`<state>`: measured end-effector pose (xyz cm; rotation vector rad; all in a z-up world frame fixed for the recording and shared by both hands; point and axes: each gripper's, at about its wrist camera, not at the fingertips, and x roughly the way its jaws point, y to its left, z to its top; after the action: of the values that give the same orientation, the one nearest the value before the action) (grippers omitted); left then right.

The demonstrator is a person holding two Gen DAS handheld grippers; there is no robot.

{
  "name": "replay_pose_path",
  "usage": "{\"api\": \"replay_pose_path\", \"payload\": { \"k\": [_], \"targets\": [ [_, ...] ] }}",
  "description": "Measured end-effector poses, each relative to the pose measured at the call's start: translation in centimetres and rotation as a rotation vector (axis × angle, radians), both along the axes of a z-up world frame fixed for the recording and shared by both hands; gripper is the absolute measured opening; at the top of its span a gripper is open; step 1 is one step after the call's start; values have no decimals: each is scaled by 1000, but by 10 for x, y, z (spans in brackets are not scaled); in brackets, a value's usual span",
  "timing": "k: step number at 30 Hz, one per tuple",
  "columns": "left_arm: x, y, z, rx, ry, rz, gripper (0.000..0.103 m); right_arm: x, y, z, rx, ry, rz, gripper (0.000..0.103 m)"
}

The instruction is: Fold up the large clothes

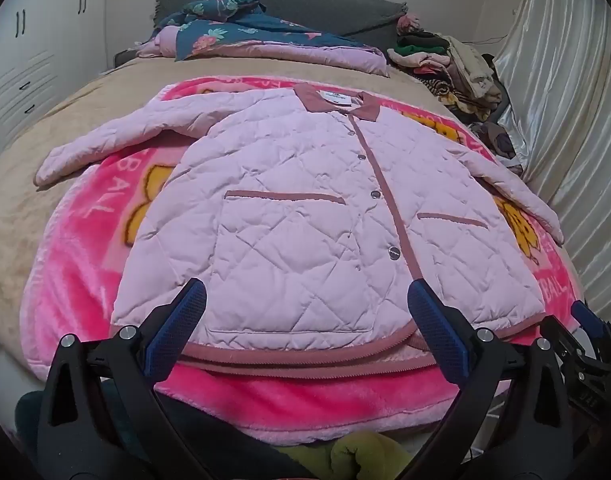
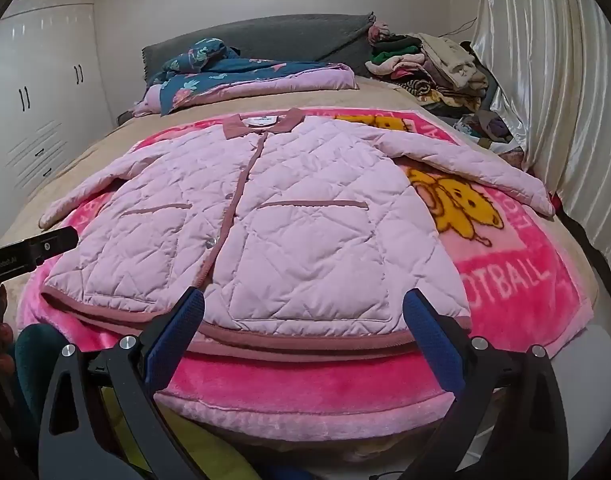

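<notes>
From the left wrist view, the left gripper [image 1: 305,304] hangs over the near edge of the bed with its jaws spread wide and nothing between them. The pink quilted jacket [image 1: 297,216] lies flat and buttoned, front up, on a bright pink blanket [image 1: 77,280], collar [image 1: 337,102] at the far end and hem nearest the gripper. The hem runs across just beyond the blue fingertips [image 1: 195,294], which frame the jacket's lower middle without touching it as far as can be told. One sleeve reaches out to the left, the other to the right. At the right edge of this view part of the right gripper [image 1: 589,320] shows, close beside the left one.

From the right wrist view, the right gripper [image 2: 305,304] is likewise wide open and empty, tilted down toward the jacket's [image 2: 273,216] near hem, over its right half. The pocket [image 2: 313,204] on that side lies just beyond the fingertips [image 2: 415,300]. The blanket [image 2: 517,280] shows a yellow bear to the right of the jacket. A black part of the left gripper [image 2: 29,250] enters at the left edge. Far back sit a dark floral quilt [image 2: 233,72] and a pile of clothes [image 2: 437,68].
</notes>
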<state>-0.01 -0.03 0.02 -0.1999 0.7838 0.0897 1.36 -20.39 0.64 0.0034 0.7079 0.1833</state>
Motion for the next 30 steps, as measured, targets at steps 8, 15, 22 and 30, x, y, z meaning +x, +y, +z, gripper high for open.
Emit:
{"api": "replay_pose_path", "payload": {
  "k": [8,15,22,30],
  "targets": [
    [0,0,0,-4,0,-3,95,0,1,0,4,8,1,99],
    [0,0,0,-1,-3,-4,95,1,1,0,6,7,2,99],
    [0,0,0,-1,-3,-3,95,0,-3,0,6,8,2,99],
    [0,0,0,-3,-4,-5,95,2,3,-2,10,11,3,99]
  ]
}}
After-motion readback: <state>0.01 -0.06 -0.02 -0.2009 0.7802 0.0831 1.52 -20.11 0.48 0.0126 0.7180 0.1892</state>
